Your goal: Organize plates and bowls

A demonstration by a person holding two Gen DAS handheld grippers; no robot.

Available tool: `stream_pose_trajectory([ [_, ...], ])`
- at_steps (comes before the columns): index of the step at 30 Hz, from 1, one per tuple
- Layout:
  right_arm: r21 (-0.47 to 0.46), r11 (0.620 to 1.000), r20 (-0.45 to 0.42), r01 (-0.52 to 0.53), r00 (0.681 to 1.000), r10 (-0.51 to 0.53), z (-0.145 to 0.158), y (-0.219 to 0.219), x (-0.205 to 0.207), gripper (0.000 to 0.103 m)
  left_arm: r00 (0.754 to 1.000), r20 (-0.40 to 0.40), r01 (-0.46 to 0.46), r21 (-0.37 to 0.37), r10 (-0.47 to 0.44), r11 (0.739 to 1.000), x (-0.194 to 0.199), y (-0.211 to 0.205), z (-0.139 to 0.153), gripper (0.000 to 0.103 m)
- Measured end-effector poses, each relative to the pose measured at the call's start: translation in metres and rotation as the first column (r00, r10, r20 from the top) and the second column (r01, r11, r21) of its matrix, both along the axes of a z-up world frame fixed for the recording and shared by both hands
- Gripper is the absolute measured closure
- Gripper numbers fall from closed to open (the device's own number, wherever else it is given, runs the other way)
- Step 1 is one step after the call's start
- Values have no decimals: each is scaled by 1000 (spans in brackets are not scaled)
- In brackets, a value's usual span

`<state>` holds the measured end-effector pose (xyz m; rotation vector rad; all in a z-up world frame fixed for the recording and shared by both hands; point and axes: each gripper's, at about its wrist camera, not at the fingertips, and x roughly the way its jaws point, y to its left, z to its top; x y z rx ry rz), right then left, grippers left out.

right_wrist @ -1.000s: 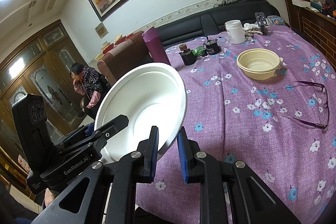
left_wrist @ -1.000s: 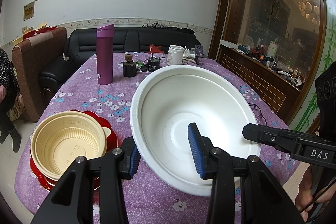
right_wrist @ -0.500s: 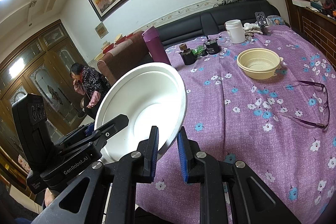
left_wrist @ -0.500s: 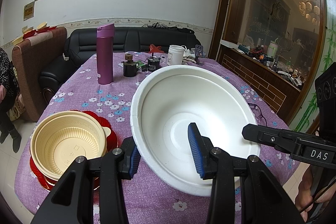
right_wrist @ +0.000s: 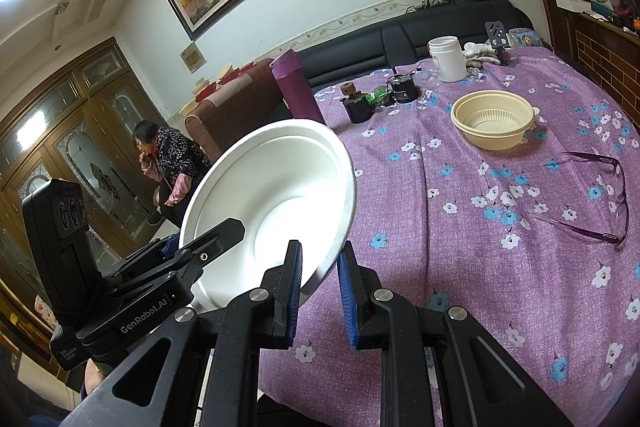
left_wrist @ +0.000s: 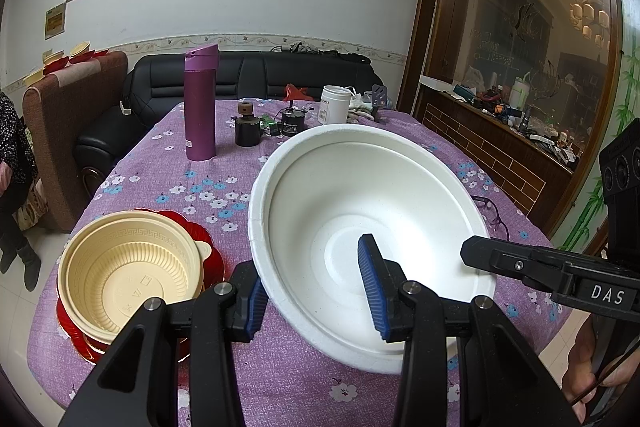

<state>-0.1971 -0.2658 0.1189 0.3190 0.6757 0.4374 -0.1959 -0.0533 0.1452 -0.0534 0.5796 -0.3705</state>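
A large white foam bowl (left_wrist: 352, 203) is held tilted above the purple flowered table (left_wrist: 208, 187). My left gripper (left_wrist: 316, 287) is open and straddles its near rim, one finger inside, one outside. My right gripper (right_wrist: 320, 291) is shut on the bowl's rim (right_wrist: 332, 255); the bowl (right_wrist: 280, 187) shows tilted in that view. A cream ribbed bowl (left_wrist: 124, 263) sits on a red plate (left_wrist: 200, 239) at the left. A second cream bowl (right_wrist: 492, 119) stands farther back in the right wrist view.
A purple flask (left_wrist: 200, 103), a black jar (left_wrist: 246, 127), a small black device (left_wrist: 294, 123) and a white tub (left_wrist: 336, 103) stand at the table's far end. Purple glasses (right_wrist: 588, 195) lie on the right. A person (right_wrist: 168, 163) sits beyond the table.
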Motion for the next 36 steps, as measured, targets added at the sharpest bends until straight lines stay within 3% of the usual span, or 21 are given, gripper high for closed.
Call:
stream_pose_trajectory([
  [36, -1, 1000, -1, -2, 1000, 2, -2, 2, 0, 83, 1000, 0, -2, 2, 2, 1000, 0, 2, -1, 63],
])
